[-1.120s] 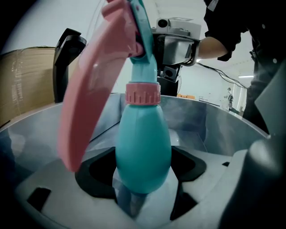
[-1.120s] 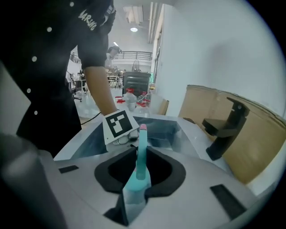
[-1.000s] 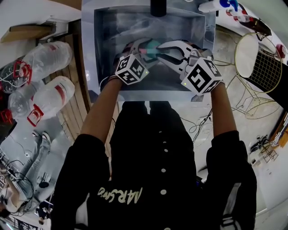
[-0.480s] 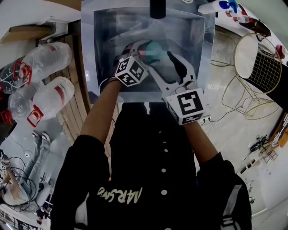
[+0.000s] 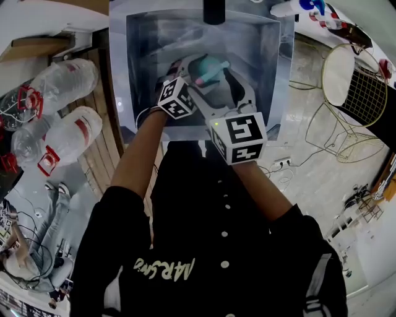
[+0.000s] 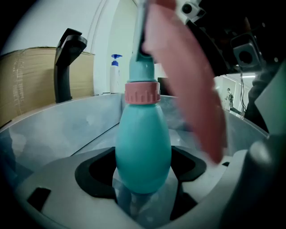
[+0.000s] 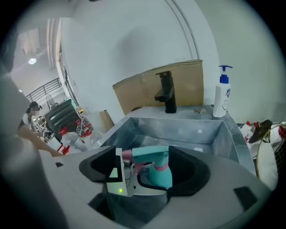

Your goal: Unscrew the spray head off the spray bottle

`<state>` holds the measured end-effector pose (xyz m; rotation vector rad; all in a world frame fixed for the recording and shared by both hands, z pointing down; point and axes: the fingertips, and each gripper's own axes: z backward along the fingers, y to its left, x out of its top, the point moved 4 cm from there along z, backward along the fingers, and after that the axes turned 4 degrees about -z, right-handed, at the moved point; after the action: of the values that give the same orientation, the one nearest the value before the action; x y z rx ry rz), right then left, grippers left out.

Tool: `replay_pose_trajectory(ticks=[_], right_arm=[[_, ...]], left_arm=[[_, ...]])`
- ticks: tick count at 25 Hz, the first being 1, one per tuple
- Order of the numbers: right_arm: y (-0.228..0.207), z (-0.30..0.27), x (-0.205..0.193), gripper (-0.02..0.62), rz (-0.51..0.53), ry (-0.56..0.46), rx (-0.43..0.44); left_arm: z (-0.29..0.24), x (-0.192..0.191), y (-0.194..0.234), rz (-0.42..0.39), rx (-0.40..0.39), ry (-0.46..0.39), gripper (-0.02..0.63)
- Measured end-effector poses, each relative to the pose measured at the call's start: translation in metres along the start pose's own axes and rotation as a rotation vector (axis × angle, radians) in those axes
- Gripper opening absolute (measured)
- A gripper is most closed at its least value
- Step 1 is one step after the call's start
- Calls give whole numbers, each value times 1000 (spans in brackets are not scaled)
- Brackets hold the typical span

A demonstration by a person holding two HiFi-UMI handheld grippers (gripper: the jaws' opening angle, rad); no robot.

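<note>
Teal bottle [image 6: 143,138] upright — left gripper [image 6: 143,172] clasping.

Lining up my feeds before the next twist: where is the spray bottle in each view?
Head view: spray bottle, top centre, over the sink.
Left gripper view: centre, large.
Right gripper view: lower centre, small.
Shared landmark: the black faucet behind the sink.

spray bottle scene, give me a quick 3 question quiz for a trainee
1. True or false: the left gripper clamps the spray bottle by its body.
2. The collar under the spray head is: A pink, B black, C yellow.
3. Does the right gripper press on the spray head?
Key: 1 true. 2 A. 3 no; its jaws are opening, with the spray head between them untouched.
</note>
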<state>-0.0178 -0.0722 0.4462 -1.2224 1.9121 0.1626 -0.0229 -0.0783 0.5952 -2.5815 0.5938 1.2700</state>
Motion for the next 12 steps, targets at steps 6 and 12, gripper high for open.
replay_pose_trajectory(ticks=[6, 12], right_arm=[[-1, -12, -1, 379, 131, 17, -15], [-12, -21, -10, 296, 187, -10, -42]], left_arm=[[-1, 0, 0, -6, 3, 4, 383], [1, 5, 0, -5, 5, -4, 383]])
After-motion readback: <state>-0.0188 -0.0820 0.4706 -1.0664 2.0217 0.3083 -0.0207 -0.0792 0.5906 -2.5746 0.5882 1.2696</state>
